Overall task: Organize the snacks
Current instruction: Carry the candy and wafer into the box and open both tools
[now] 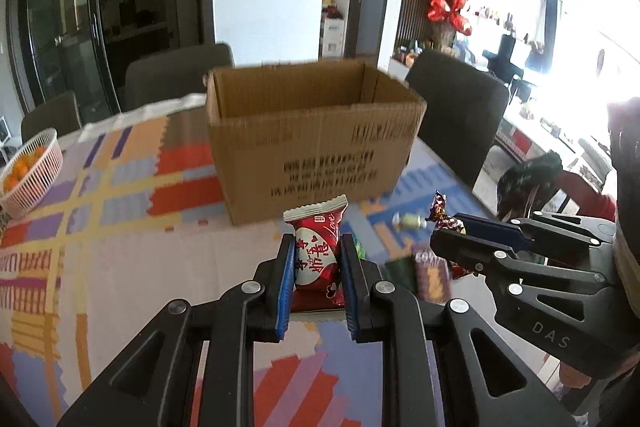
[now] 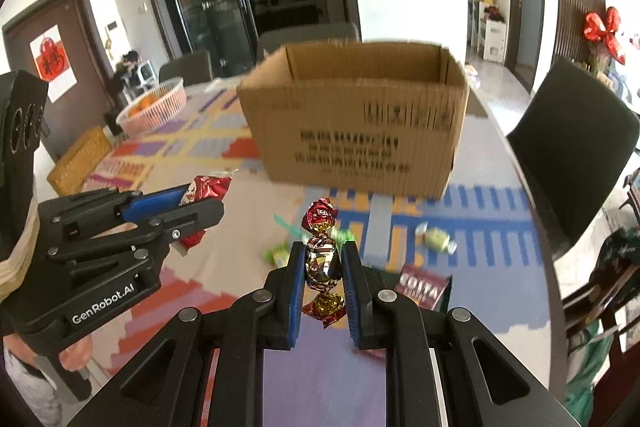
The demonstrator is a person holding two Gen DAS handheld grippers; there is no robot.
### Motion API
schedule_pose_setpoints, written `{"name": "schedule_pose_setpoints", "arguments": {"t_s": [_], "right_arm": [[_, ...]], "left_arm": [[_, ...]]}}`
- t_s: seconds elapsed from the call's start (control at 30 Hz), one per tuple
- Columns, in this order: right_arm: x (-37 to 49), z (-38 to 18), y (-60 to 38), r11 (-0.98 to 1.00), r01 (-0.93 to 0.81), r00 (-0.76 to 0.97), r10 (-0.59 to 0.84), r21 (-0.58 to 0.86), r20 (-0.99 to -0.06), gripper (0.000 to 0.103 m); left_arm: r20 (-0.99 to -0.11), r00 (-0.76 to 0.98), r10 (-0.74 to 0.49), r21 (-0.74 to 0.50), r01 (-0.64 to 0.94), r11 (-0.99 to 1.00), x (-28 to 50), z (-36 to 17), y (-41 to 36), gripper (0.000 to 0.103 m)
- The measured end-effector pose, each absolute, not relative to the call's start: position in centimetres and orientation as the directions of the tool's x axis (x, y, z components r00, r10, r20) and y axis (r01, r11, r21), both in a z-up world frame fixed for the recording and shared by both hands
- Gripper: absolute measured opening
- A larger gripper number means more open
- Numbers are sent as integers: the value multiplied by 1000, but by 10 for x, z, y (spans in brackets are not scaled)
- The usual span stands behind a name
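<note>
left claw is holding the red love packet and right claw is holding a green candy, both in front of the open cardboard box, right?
Not quite: the right claw grips a red-and-gold foil candy, as the right wrist view shows; the green candies lie on the tablecloth. The left claw does hold the red love packet, with the open cardboard box ahead.

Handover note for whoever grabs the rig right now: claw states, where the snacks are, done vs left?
Left claw: shut on the red snack packet, held off the table.
Right claw: shut on the foil-wrapped candy, also lifted.
Cardboard box: open, straight ahead of both claws; contents not visible.
Still on the tablecloth: Costa packet, pale green candy, green wrappers.
Done: both picks. Left: drop both into the box, presumably, then collect the loose ones.
</note>
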State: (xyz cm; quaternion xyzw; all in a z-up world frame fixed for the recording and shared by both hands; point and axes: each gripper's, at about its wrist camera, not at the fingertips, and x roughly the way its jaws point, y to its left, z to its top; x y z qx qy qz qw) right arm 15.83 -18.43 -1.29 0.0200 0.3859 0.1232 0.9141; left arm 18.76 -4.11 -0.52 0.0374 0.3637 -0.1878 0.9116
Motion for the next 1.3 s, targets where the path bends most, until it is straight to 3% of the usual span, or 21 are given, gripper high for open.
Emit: {"name": "schedule_pose_setpoints", "arguments": {"t_s": [0.6, 0.93, 1.3], "right_arm": [[205, 73, -199, 970, -194, 789, 242, 144, -565, 19], [258, 94, -199, 972, -196, 783, 234, 128, -577, 19], [316, 74, -204, 975, -173, 708, 220, 138, -671, 19]], "left_arm": [[-558, 757, -341, -58, 374, 926, 234, 79, -53, 22], [-598, 727, -337, -95, 353, 931, 286, 76, -52, 22], [-675, 678, -291, -80, 325, 942, 336, 52, -61, 23]]}}
